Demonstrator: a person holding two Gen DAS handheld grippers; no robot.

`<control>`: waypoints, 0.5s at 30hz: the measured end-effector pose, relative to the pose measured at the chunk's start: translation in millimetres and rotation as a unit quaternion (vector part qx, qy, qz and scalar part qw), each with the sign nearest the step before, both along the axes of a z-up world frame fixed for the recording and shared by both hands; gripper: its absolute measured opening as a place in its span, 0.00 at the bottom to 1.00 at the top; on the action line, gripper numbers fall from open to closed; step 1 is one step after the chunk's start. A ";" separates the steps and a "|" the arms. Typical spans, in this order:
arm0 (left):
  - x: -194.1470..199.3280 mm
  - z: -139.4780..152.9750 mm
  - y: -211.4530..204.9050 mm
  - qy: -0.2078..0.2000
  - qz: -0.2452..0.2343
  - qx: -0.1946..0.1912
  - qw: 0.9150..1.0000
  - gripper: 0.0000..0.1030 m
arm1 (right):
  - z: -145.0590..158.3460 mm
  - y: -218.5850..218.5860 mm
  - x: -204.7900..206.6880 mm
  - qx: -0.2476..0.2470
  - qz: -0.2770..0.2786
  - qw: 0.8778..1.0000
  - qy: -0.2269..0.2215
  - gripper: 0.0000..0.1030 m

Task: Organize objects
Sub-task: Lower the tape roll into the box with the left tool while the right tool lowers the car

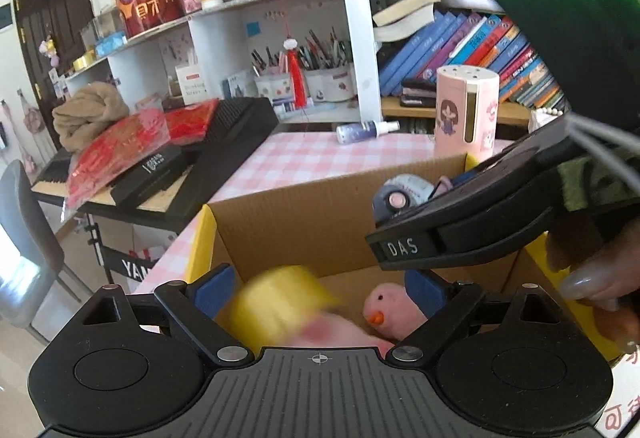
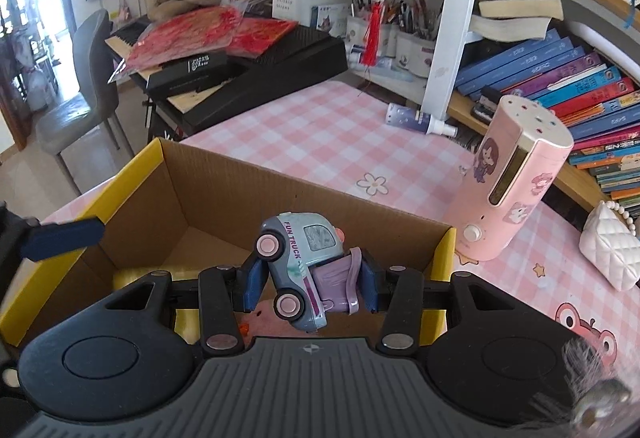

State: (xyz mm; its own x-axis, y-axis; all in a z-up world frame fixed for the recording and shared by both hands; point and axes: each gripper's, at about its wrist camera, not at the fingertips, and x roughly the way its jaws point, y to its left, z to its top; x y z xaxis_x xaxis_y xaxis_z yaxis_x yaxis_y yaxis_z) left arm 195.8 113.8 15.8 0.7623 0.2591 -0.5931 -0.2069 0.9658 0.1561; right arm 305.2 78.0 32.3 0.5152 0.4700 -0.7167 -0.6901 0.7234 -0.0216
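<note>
An open cardboard box (image 1: pixel 304 206) with yellow edges stands on the pink checked table; it also shows in the right wrist view (image 2: pixel 224 190). My left gripper (image 1: pixel 320 292) is open above the box. A blurred yellow roll (image 1: pixel 280 304) lies between its fingers, apart from them, over a pink plush bird (image 1: pixel 390 312) inside the box. My right gripper (image 2: pixel 310 284) is shut on a pale blue toy truck (image 2: pixel 298 262) marked FUN TRUCK, held tilted over the box. The truck also shows in the left wrist view (image 1: pixel 400 192).
A pink cylindrical dispenser (image 2: pixel 512 182) stands right of the box. A small spray bottle (image 2: pixel 416 117) lies by the bookshelf (image 2: pixel 560 78). A white quilted purse (image 2: pixel 612 250) sits at the right. A black keyboard (image 2: pixel 248 66) with red packets stands left, a grey chair (image 2: pixel 80 94) beyond.
</note>
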 end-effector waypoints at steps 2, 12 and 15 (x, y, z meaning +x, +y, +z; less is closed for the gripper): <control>-2.2 0.8 0.1 -0.004 0.002 0.000 1.000 0.91 | -2.4 1.7 2.1 -0.005 0.001 1.000 0.003 0.43; -9.5 1.1 4.4 -0.003 0.011 -0.014 1.000 0.91 | -15.2 5.8 11.5 -0.031 0.006 0.999 0.027 0.43; -11.9 -0.2 4.4 0.000 0.010 -0.016 1.000 0.92 | -18.3 5.9 14.4 -0.036 0.006 0.999 0.030 0.43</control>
